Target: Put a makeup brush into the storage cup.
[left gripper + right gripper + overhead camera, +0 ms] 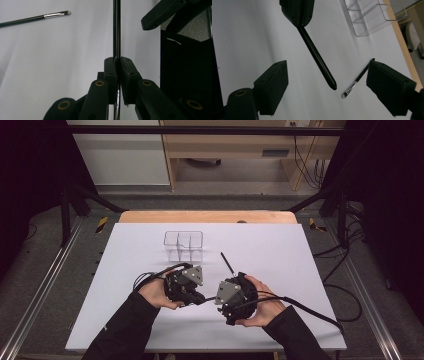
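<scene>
Thing in hand: a slim black makeup brush with a glossy, round plastic handle (pixel 317 56), held in the air above the white table top (pixel 125 285), between the two hands at the near middle of it
Left gripper (pixel 116 62): jaws pressed tight together on the brush, the handle running out straight between the pads and a bit of its silvery ferrule showing below them
Right gripper (pixel 325 93): jaws standing wide apart with nothing gripped; the free end of the handle hangs between them, touching neither pad
How it will handle: judged light and stiff, so it should not bend or droop from a one-end grip; the glossy taper looks slippery and could slide or twist in flat pads; the bristle end is the delicate part
Where to take hold: on the plain handle a little back from its rounded tip, pads square across it, well away from ferrule and bristles
Long axis: in the high view it runs roughly level from the left gripper across toward the right one
Which way it points: rounded tail end toward the right gripper; brush head back in or behind the left jaws, hidden
Second brush: a thinner black brush with a silver ferrule and small pale tip (pixel 358 80) lies flat on the table, just beyond the right gripper, apart from everything
Container: a clear plastic organiser with compartments (pixel 183 245) stands farther back on the table, well apart from both hands; it looks empty
</scene>
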`<state>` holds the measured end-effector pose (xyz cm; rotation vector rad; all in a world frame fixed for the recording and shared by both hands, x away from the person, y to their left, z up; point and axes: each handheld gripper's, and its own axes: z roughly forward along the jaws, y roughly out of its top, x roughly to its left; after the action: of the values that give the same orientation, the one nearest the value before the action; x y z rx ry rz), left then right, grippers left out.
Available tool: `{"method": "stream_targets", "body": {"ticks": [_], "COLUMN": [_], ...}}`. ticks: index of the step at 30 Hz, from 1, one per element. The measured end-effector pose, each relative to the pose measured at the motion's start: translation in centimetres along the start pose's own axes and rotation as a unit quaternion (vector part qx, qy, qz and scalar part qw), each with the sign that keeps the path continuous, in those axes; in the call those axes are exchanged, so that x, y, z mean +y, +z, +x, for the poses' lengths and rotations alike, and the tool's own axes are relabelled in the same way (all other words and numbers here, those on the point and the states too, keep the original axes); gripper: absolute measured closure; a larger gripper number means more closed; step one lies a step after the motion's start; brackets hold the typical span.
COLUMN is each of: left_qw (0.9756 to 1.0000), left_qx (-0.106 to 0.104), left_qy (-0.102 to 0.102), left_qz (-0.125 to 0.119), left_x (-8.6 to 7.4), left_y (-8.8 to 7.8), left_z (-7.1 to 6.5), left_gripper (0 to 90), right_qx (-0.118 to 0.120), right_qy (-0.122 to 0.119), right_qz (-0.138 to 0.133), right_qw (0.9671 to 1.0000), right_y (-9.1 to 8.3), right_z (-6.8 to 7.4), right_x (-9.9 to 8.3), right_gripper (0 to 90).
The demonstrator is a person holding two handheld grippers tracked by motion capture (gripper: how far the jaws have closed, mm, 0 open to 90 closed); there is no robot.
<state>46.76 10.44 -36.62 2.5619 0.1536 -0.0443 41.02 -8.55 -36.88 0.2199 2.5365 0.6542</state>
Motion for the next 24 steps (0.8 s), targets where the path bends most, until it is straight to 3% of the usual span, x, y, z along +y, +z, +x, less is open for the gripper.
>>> {"method": "stream_targets", "body": {"ticks": [24], "left_qw": [0.9995], "left_qx": [-0.020], "left_qy": [-0.006], "left_qz": [0.023], "left_x": [0.7], "left_y": [1.3], "left_z": [-0.2], "left_gripper": [83.3], "right_qx": [0.018], "right_qy": [-0.080], "right_qz": [0.030], "right_qw": [0.9962], "right_y": [1.4], "right_z": [1.4], "right_x": [0.9], "right_gripper": [44.3]}}
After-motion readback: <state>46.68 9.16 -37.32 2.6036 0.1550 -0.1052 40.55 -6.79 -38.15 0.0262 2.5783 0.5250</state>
